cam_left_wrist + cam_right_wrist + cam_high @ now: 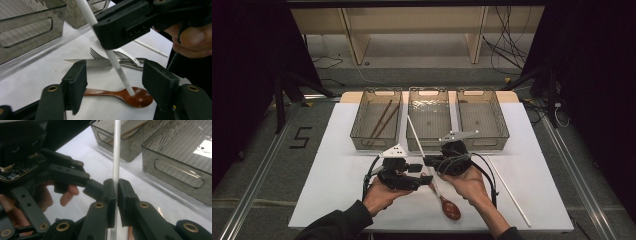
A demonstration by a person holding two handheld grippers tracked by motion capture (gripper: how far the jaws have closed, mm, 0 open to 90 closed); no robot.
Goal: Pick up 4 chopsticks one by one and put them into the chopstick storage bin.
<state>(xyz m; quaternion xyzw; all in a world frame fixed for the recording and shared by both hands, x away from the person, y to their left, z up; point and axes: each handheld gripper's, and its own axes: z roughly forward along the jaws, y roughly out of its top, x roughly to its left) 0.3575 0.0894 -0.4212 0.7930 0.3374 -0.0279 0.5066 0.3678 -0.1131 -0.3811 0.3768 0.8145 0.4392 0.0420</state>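
Note:
My right gripper (428, 161) (116, 187) is shut on a long white chopstick (414, 132) (116, 150), which slants up toward the bins. In the left gripper view the chopstick (117, 67) runs down to the bowl of a brown wooden spoon (135, 96) lying on the white table. My left gripper (424, 175) (116, 82) stands open with the chopstick's lower end between its pads, neither pad touching it. The wooden spoon (449, 207) lies near the table's front edge, below both grippers.
Three clear grey bins stand in a row at the back: the left bin (357, 127) holds brown chopsticks (382, 120); then the middle bin (428, 92) and right bin (502, 122). A second white chopstick (509, 192) lies at the right. A fork (100, 53) and knife (85, 62) lie behind the spoon.

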